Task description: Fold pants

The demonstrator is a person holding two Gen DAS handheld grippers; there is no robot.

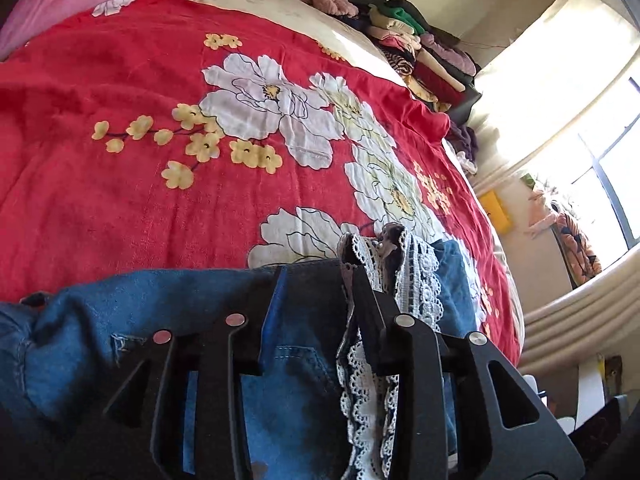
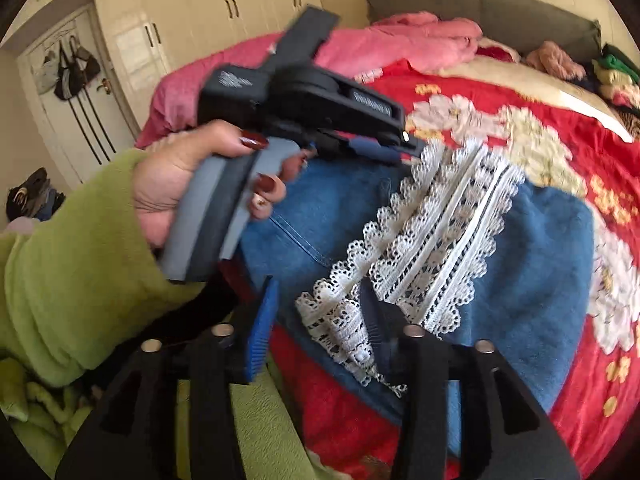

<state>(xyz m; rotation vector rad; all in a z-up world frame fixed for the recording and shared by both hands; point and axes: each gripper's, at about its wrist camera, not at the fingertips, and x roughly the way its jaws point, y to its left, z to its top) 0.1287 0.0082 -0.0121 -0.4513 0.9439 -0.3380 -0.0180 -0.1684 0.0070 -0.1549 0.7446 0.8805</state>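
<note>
With the lace-trimmed denim pants (image 2: 460,240) folded on the floral bedspread (image 2: 560,128) at mid-frame, both the left gripper (image 1: 312,276) and right gripper (image 2: 320,312) stood spread, gripping nothing, so lifting clear without snagging lace seemed wise.

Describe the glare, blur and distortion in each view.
Left wrist: the window is blown out white, sunlight washing the wall beside it; the bedspread stays sharp, and fisheye bends the room's edges. Right wrist: the left gripper and hand are motion-smeared, the lace soft, lighting even, corners vignetted.
</note>
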